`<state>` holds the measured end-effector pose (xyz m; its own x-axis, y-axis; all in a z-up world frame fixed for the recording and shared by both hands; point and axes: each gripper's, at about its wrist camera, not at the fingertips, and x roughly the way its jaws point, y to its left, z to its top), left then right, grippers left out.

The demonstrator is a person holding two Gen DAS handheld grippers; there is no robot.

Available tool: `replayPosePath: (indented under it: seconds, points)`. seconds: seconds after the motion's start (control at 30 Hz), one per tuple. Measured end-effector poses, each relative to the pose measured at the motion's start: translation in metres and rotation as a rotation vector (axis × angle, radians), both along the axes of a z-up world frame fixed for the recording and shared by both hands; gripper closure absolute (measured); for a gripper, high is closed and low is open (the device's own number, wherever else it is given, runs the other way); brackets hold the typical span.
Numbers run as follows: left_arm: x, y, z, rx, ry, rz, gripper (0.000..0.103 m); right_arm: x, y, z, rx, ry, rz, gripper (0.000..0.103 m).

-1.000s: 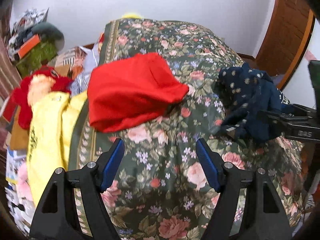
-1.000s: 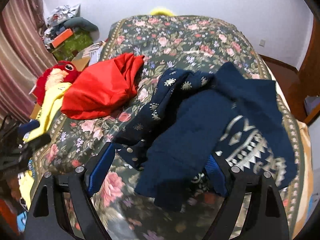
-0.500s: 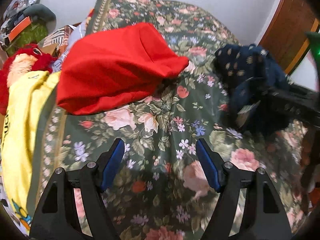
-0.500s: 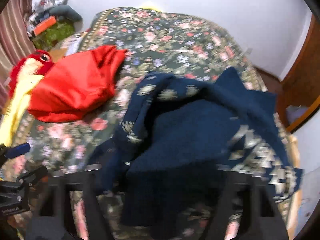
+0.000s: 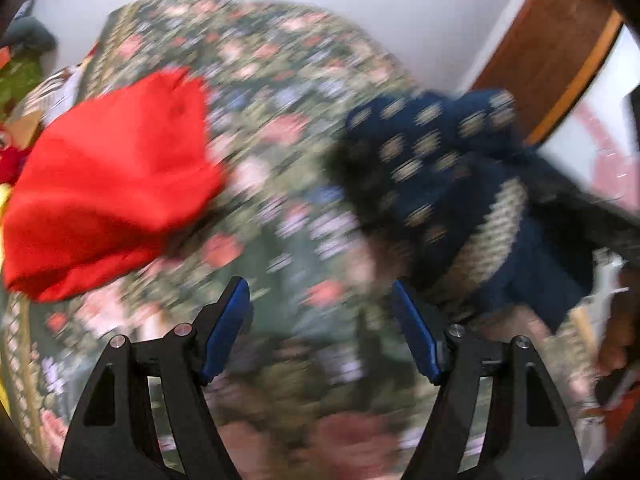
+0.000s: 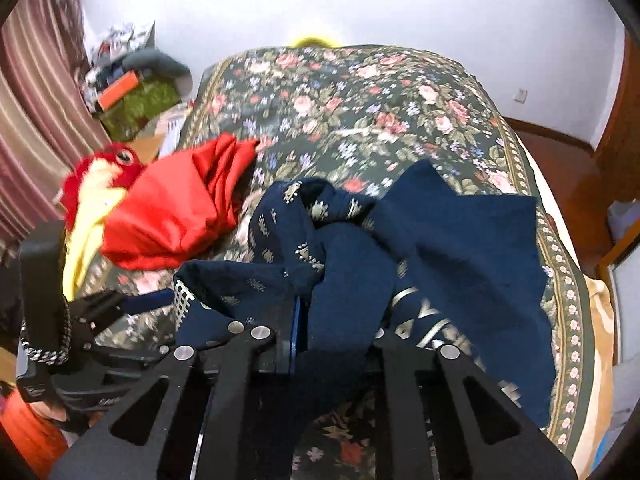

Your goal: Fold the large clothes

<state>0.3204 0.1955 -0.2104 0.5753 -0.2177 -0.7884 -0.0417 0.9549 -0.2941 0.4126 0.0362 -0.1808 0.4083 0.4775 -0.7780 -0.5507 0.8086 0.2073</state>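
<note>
Picking-up step in hand, folding not yet begun. Left gripper (image 5: 320, 332) spread wide and empty, hovering low over the floral bedspread (image 6: 360, 92), red garment (image 5: 112, 184) off to its left. Next: a second pinch on the navy garment (image 6: 460, 248) to spread it flat. Right gripper (image 6: 298, 332) pinched on its bunched edge, cloth draped over the fingers.
</note>
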Motion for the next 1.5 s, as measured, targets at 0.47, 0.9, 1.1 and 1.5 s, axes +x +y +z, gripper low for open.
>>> replayPosePath:
  seconds: [0.47,0.9,1.1,1.5]
  points:
    - [0.089,-0.093,0.049,0.033,-0.026,-0.168,0.030,0.071,-0.092,-0.010,0.228,0.284,0.006,0.088]
    - [0.124,-0.132,0.011,-0.018,0.071,-0.192,0.022,0.086,-0.137,-0.006,0.057,0.280,0.033,0.088]
    - [0.139,-0.125,-0.021,-0.061,0.156,-0.107,0.022,0.086,-0.155,0.009,-0.187,0.068,-0.060,0.071]
    - [0.141,-0.142,-0.002,0.039,0.136,-0.112,0.023,0.014,-0.182,0.009,-0.139,-0.086,-0.065,0.033]
